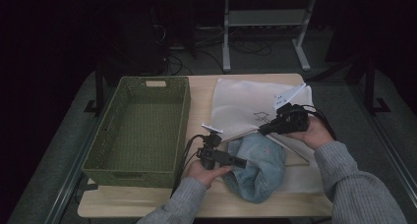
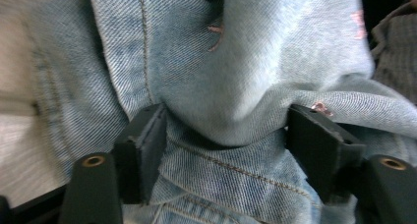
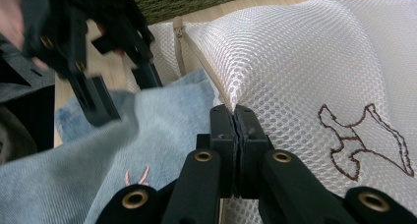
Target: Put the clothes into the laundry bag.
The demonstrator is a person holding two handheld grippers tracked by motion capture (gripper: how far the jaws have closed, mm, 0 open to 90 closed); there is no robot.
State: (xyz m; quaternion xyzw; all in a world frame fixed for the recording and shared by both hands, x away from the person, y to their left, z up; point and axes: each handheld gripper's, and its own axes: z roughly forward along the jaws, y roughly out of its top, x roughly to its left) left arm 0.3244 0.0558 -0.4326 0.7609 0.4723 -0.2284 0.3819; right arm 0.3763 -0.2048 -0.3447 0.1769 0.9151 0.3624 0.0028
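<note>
A light-blue denim garment (image 1: 260,170) lies bunched on the front of the table, partly on a white mesh laundry bag (image 1: 241,106) with a stitched animal outline. My left gripper (image 1: 238,161) points right into the denim. In the left gripper view it (image 2: 231,140) stands open, a fold of denim (image 2: 275,52) bulging between its wide-apart jaws. My right gripper (image 1: 263,130) is shut on the mesh bag's zippered edge. In the right gripper view its jaws (image 3: 237,113) pinch the mesh (image 3: 305,62) just above the denim (image 3: 162,116), lifting that edge.
An empty green woven basket (image 1: 183,130) stands on the left half of the wooden table, its wall close to my left hand. The bag's zipper pull (image 3: 179,27) hangs near the basket (image 3: 196,0). Beyond the table are a dark floor, cables and a metal frame.
</note>
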